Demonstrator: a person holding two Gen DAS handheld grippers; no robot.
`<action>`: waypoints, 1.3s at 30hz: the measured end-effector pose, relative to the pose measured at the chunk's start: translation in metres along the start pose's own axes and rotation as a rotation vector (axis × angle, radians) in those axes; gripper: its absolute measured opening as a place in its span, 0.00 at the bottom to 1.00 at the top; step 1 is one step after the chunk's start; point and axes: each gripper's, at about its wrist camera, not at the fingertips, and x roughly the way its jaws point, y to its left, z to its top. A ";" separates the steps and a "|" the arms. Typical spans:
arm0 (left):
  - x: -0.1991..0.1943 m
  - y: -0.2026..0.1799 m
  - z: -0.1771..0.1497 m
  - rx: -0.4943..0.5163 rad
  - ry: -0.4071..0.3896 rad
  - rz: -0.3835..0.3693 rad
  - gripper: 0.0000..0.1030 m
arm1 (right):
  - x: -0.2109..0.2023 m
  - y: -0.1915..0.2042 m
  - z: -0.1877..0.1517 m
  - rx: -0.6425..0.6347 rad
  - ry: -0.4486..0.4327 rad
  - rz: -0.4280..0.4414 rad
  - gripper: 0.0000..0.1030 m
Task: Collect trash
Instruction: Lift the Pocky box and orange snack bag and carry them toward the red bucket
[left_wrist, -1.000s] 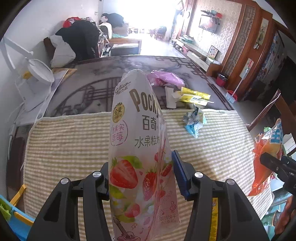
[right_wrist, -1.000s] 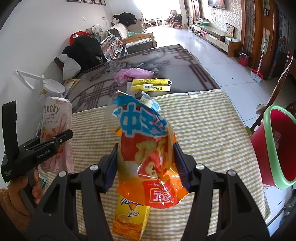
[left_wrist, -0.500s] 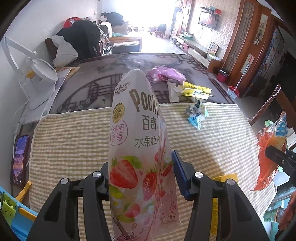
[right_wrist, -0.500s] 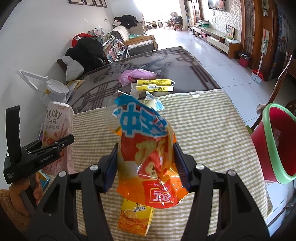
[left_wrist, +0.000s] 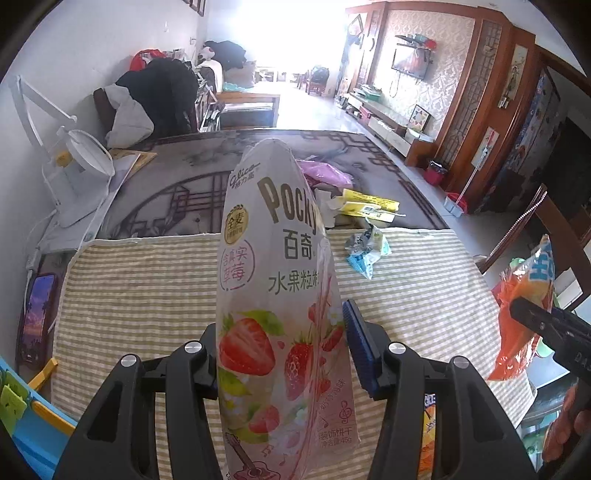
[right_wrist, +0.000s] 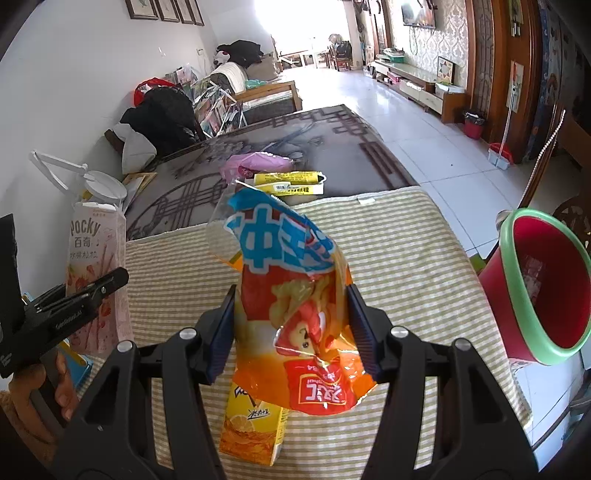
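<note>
Two wrappers held clear above striped tabletop (right_wrist: 399, 236). Pink Pocky box (left_wrist: 280, 295) clamped upright between fingers of left gripper (left_wrist: 280, 354). Orange snack bag (right_wrist: 295, 314) pinched between fingers of right gripper (right_wrist: 291, 332). Yellow drink carton (right_wrist: 251, 428) lying on tabletop under bag. Blue crumpled wrapper (left_wrist: 365, 251) near far edge. Red bin (right_wrist: 543, 288) beside tabletop, at right.

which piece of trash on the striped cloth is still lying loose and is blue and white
The crumpled blue and white wrapper near the cloth's far edge. The pink snack box and the orange chip bag are each held up in a tool, and the yellow juice carton is yellow.
</note>
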 end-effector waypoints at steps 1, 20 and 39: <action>-0.001 -0.001 0.001 0.001 -0.002 -0.002 0.48 | -0.002 0.000 0.001 0.000 -0.005 0.000 0.53; -0.014 -0.076 0.036 0.063 -0.076 -0.067 0.48 | -0.040 -0.049 0.026 0.007 -0.112 -0.006 0.53; 0.003 -0.164 0.056 0.042 -0.091 -0.047 0.48 | -0.049 -0.132 0.058 -0.020 -0.136 0.032 0.53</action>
